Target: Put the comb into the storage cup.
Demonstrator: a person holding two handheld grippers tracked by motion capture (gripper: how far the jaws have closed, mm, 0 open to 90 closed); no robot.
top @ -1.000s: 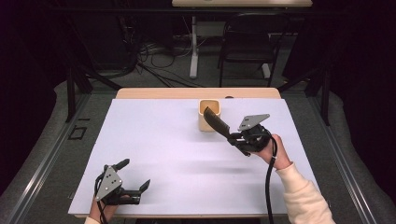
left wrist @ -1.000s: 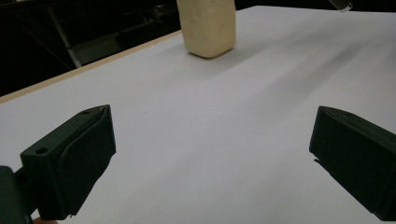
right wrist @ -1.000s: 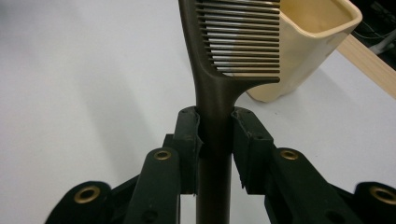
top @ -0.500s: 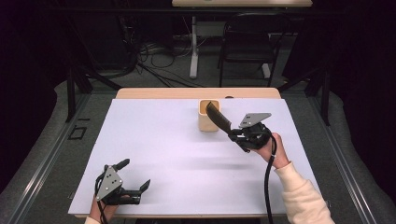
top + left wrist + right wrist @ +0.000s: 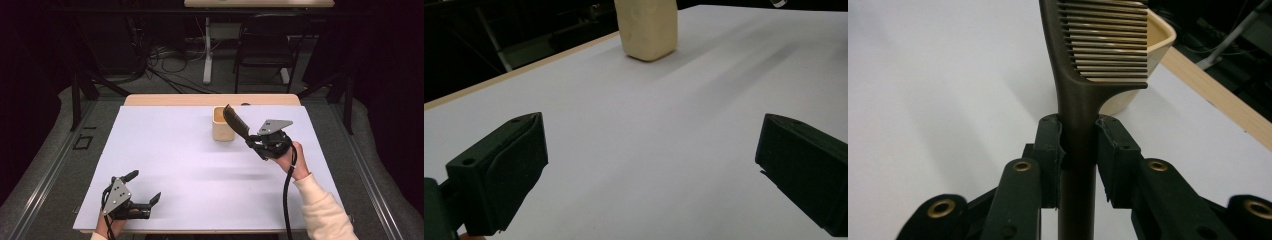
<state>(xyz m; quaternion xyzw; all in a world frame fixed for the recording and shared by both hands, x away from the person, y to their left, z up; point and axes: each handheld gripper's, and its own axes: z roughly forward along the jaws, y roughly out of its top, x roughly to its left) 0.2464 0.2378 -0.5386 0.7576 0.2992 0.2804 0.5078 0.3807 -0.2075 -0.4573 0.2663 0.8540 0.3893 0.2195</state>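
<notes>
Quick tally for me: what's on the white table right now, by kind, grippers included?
Comb: 1, dark brown, clamped by its handle in the right gripper, above the table
Cup: 1, beige, upright on the white table
Grippers: 2, the left gripper with jaws apart and nothing between them
Total: 4

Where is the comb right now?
The comb is clamped by its handle in the right gripper, on the right side of the high view. Its toothed end pokes up over the rim of the tan cup near the table's far edge.
</notes>
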